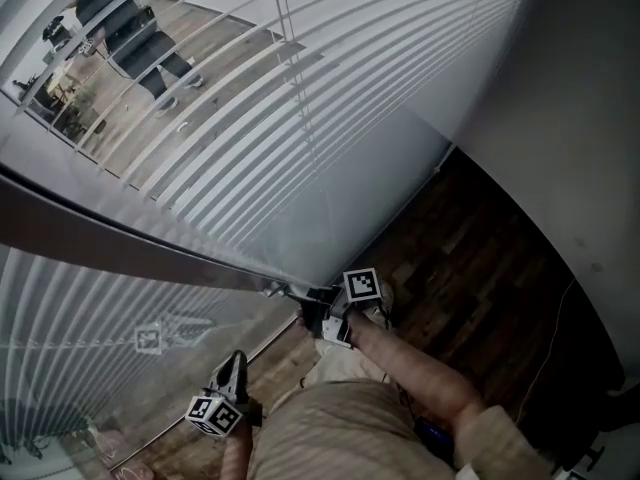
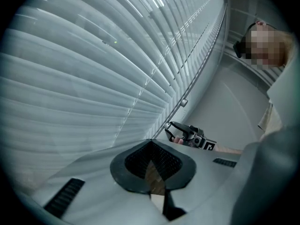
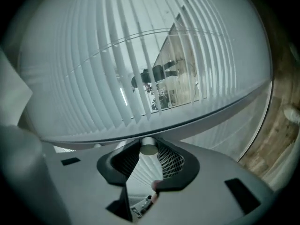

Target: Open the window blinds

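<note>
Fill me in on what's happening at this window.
A person is working the window blinds with a handheld gripper in each hand. The right claw is clamped on the bottom end of the tilt wand, which hangs in front of the slats. The left claw is shut and empty, lower down, touching nothing. Most slats look tilted closed. Higher up, gaps show a room beyond.

Cool daylight through blinds (image 1: pixel 300 118); fisheye edges darken.

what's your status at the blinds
Right gripper shut on tilt wand. Left gripper shut, empty. Blinds down, slats mostly closed. Nothing in the way.
</note>
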`<state>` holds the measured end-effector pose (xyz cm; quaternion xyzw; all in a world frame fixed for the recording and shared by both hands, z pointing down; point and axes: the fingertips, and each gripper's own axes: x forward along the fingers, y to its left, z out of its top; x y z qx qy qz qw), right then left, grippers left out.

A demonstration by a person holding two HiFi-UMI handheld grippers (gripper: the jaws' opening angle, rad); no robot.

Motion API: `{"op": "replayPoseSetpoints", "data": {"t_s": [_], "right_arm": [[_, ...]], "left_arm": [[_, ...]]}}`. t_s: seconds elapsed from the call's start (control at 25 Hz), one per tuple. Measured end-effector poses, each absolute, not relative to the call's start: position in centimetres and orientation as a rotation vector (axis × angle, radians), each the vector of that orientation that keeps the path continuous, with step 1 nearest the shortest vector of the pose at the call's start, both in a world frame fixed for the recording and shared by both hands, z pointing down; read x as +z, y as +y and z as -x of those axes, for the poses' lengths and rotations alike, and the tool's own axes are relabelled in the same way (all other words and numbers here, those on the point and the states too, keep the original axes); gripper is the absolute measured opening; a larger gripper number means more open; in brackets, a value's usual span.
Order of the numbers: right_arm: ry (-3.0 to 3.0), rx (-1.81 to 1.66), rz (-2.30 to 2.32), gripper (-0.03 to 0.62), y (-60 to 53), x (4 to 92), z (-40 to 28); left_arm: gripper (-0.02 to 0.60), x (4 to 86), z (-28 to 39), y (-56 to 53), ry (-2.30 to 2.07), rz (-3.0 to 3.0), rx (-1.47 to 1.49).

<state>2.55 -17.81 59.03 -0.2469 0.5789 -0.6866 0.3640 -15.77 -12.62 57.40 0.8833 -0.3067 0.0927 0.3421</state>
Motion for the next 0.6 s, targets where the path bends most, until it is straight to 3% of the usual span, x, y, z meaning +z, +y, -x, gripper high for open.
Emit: {"op": "replayPoseSetpoints", "data": {"t_s": [0.6], "right_arm": [[0.978,-1.834,0.128,0.123,-17.5,60.1,-2.0]], "left_arm": [[0.011,56.6,15.3,-12.1,-0.811,-2.279,0.223]]}}
